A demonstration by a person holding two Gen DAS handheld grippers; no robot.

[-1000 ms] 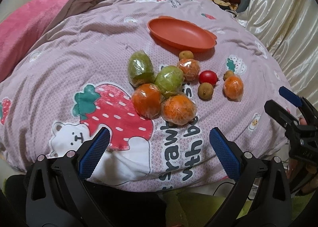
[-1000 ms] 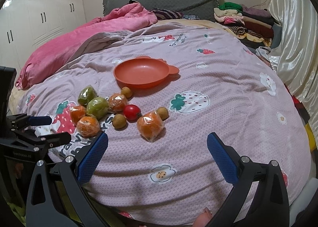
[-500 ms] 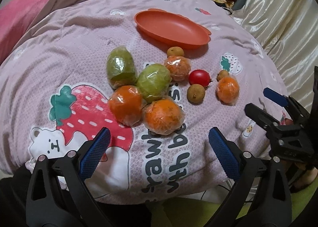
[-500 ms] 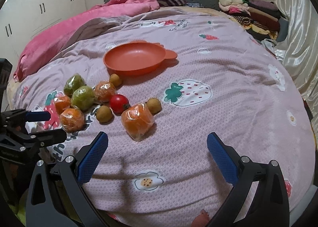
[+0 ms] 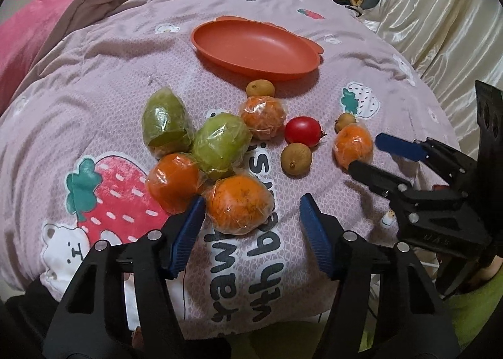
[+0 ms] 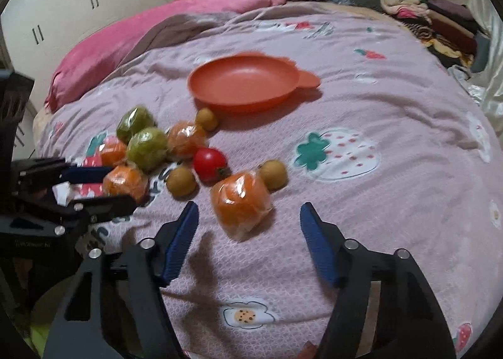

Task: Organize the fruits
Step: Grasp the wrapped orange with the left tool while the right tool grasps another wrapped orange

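Observation:
Fruit lies on the pink strawberry-print quilt (image 5: 103, 82) in front of an empty orange plate (image 5: 251, 45). My left gripper (image 5: 251, 202) straddles the nearest wrapped orange (image 5: 239, 205). Its jaws are closing, and there is still a gap on the right side of the orange. My right gripper (image 6: 248, 208) straddles a separate wrapped orange (image 6: 240, 202). Its jaws are closing too, with gaps on both sides. Two green wrapped fruits (image 5: 220, 142), a red tomato (image 5: 302, 130) and small brown fruits (image 5: 296, 159) lie between the two oranges.
A pink blanket (image 6: 141, 32) is bunched at the bed's far left. Folded clothes (image 6: 433, 23) are stacked at the far right by a shiny curtain (image 5: 440, 13). White wardrobe doors (image 6: 63, 4) stand behind. Each gripper shows at the edge of the other's view.
Both grippers have come forward and lower toward the fruit. Their jaws have narrowed from wide open, and each now has a wrapped orange between them. The fruit has not moved.

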